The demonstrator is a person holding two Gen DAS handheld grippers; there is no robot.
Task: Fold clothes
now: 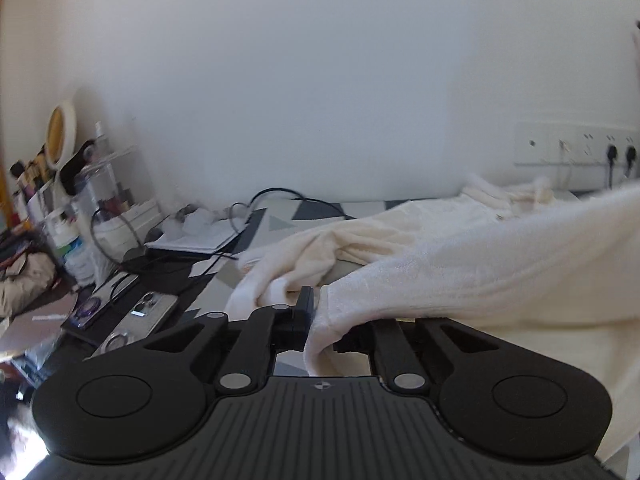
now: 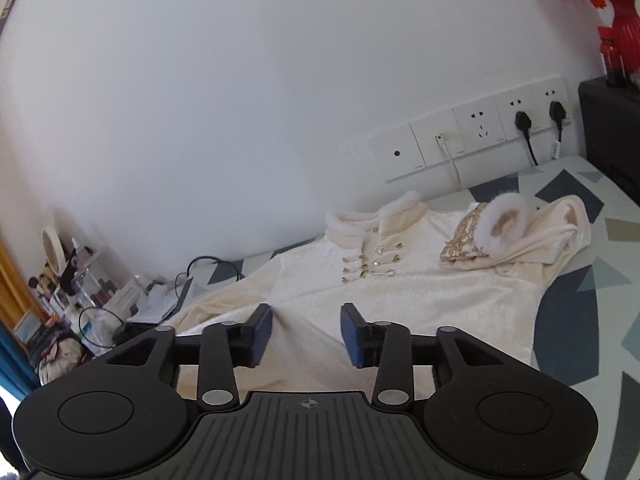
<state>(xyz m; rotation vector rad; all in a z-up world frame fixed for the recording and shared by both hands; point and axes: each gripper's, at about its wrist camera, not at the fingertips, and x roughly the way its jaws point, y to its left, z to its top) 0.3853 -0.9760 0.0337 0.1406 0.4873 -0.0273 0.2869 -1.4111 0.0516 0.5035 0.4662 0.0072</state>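
Black linkages of the left gripper (image 1: 316, 320) fill the foreground of the left wrist view, its jaws clamped on an edge of the cream garment (image 1: 460, 256). From the grip the cloth rises and stretches off to the right, lifted clear of the patterned table (image 1: 280, 222), while a bunched part lies beyond on the surface. Phones (image 1: 132, 312) and cables sit at the left, near the clutter by the wall.

From the right wrist view, the right gripper (image 2: 306, 334) hovers over the garment (image 2: 360, 280) with its 2 blue pads (image 2: 262, 334) well apart, holding nothing. The top lies mostly flat, front up, gold clasps (image 2: 370, 266) showing below the fur collar (image 2: 400, 202). 1 sleeve is already folded in, its fur cuff (image 2: 502, 220) resting on the chest.

By my judgement the fold is early: 1 sleeve is done, the left side is being brought over, and the body folds remain.
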